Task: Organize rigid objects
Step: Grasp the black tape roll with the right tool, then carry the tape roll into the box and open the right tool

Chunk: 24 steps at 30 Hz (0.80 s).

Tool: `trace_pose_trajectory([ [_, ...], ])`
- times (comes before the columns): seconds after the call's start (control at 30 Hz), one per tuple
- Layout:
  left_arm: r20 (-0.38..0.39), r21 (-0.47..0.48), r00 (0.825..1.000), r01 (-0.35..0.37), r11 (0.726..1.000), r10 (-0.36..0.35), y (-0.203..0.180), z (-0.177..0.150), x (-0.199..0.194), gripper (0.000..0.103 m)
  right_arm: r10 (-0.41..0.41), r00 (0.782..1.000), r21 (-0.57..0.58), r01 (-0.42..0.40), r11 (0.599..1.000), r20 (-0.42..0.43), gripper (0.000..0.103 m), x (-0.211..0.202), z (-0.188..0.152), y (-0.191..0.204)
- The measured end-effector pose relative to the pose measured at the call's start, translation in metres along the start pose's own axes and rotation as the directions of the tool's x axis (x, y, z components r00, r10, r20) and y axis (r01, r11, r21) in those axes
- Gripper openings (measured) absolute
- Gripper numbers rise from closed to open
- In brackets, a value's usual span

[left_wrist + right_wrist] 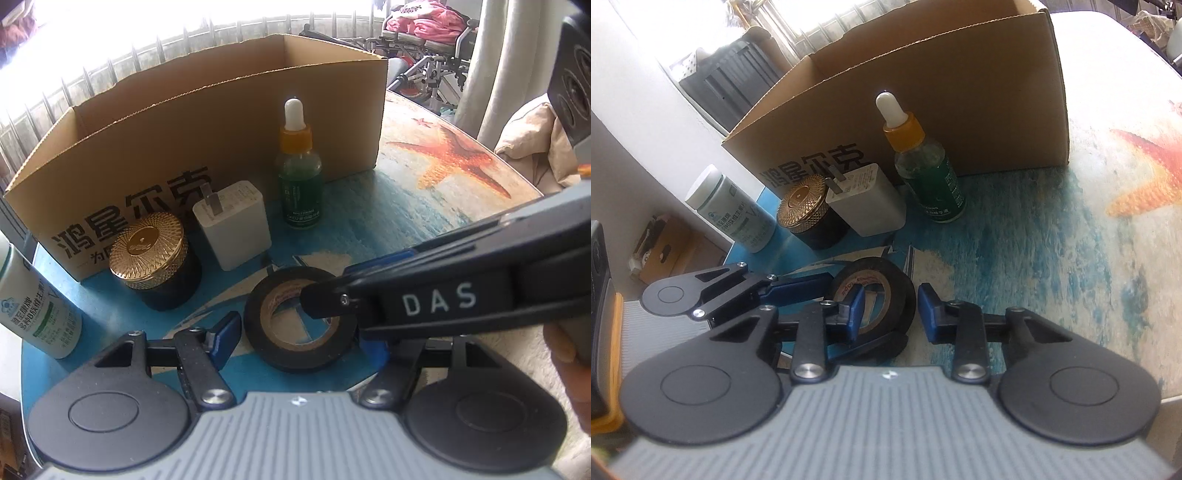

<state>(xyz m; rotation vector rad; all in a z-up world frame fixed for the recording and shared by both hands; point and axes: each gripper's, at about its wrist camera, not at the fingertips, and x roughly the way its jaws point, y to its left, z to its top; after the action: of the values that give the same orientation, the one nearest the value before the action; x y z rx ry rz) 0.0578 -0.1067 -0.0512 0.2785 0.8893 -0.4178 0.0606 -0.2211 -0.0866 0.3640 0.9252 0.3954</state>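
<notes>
A black tape roll (301, 321) lies flat on the sea-print table, also in the right wrist view (875, 295). My left gripper (301, 332) is open, its blue fingers on either side of the roll. My right gripper (891, 314) is open too: its left finger (857, 314) sits inside the roll's hole, its right finger (928, 314) outside the rim. The right gripper reaches over the roll from the right in the left wrist view (332, 291). Behind stand a gold-lidded black jar (155, 258), a white charger (234, 225) and a green dropper bottle (299, 177).
An open cardboard box (207, 122) stands behind the row of objects, also in the right wrist view (923, 92). A white supplement bottle (33, 306) stands at the table's left edge. The starfish print (454, 158) lies to the right.
</notes>
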Motion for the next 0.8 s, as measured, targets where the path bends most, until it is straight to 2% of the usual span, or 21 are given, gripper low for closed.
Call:
trace_pose_trajectory([
  [0.13,0.0,-0.007,1.0,0.001,1.0,-0.001,0.0,0.002,0.0,0.068,-0.012,1.0,-0.002,0.012,1.0,0.006,0.018,0.0,-0.001,0.0],
  [0.53,0.02,0.023,0.999,-0.031,0.999,0.03,-0.009,0.002,-0.008,0.067,-0.001,0.999,0.012,0.0,1.0,0.035,0.017,-0.011,-0.004,0.001],
  [0.8,0.095,0.05,0.994,-0.061,0.997,0.056,-0.019,0.005,-0.035,0.067,-0.001,0.994,-0.007,0.001,1.0,0.108,0.017,-0.04,-0.003,0.017],
])
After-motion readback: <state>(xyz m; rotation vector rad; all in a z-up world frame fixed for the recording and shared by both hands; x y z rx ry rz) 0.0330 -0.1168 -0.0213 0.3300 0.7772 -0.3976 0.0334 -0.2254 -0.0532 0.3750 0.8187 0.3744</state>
